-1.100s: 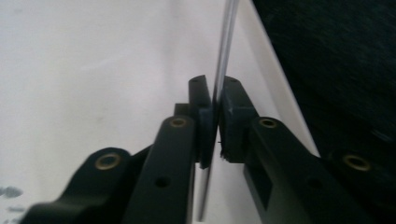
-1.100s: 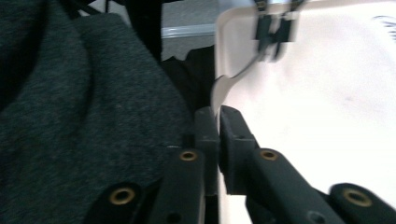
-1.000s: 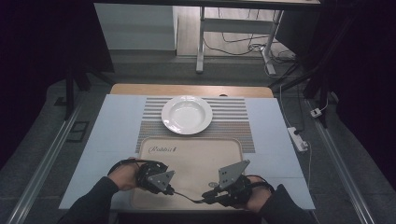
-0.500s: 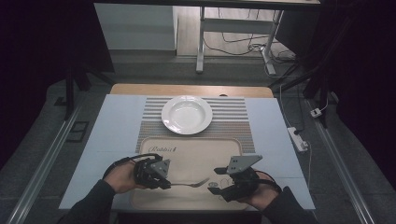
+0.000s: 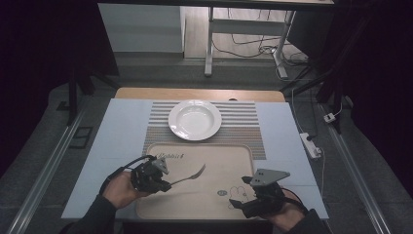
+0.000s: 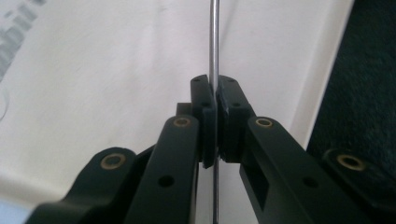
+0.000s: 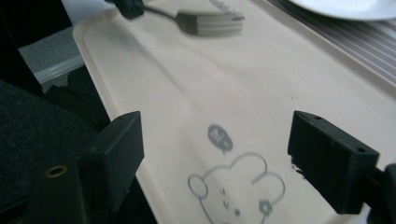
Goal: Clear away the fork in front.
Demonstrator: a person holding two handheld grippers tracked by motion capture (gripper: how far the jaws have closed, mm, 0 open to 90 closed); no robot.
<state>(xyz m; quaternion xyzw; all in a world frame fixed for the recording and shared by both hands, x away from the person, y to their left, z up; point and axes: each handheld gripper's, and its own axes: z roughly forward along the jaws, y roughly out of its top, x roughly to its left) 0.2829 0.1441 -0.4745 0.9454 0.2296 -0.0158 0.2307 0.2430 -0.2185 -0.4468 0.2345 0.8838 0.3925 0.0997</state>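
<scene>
A metal fork [image 5: 191,174] hangs over the beige tray [image 5: 214,161], tines toward the right. My left gripper [image 5: 164,184] is shut on its handle. In the left gripper view the thin handle [image 6: 214,37] runs straight up between the closed pads [image 6: 205,100] of that gripper [image 6: 215,93]. My right gripper [image 5: 238,191] sits over the tray's near right part. Its jaws have just been opening and stand wide, with nothing between them. In the right gripper view this gripper [image 7: 215,140] frames a printed bear, with the fork [image 7: 212,23] farther off.
A white deep plate [image 5: 195,119] rests on a striped placemat [image 5: 243,122] beyond the tray. The plate's rim [image 7: 345,7] shows in the right gripper view. A white power strip [image 5: 310,145] lies off the table's right edge. A pale blue cover [image 5: 117,136] surrounds the tray.
The right gripper let go of the fork, opened and drew back to the right. The left gripper keeps the fork, whose tines now point up and right.
</scene>
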